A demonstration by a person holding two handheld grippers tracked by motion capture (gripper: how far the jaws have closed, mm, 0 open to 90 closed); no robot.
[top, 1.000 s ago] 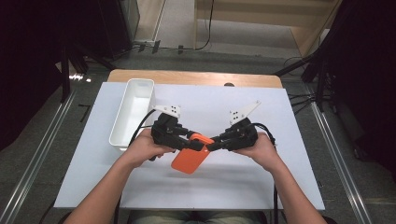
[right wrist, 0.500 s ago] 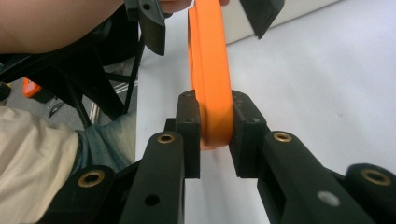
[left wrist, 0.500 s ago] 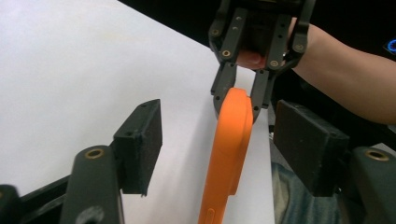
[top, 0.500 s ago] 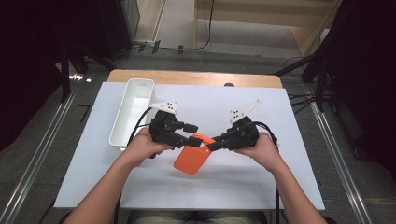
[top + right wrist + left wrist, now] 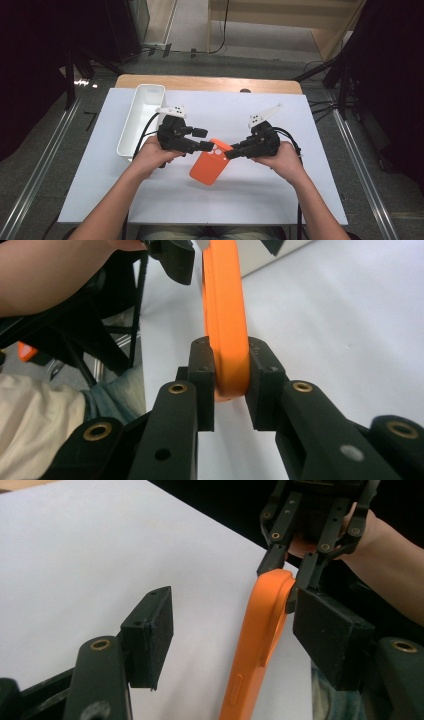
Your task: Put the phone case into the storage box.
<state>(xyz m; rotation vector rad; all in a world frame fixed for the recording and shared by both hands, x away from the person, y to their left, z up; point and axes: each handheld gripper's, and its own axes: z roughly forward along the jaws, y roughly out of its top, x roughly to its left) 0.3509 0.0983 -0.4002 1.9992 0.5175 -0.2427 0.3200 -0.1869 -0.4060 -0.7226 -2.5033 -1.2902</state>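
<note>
1. Since the right hand-held gripper (image 5: 234, 153) alone pinches the flat orange plastic phone case (image 5: 210, 162) in the high view, tilted just above the white desk (image 5: 310, 200), a slack pinch could drop it; its top corner is hidden by the pads.
2. Left gripper view: left hand-held gripper (image 5: 240, 635) has just opened, jaws apart w/ case edge between, one pad maybe touching — can't tell.
3. Right gripper view: jaws clamped on case rim; far end cut off.

My left gripper (image 5: 199, 139) stands with jaws apart, the orange case (image 5: 210, 162) running through the gap close by one pad, open room on the other side. My right gripper (image 5: 231, 152) clamps the case's top corner, so that end is blocked. The white tray (image 5: 131, 130) walls off my left. Bare white table (image 5: 300, 190) lies wide open ahead and right.
</note>
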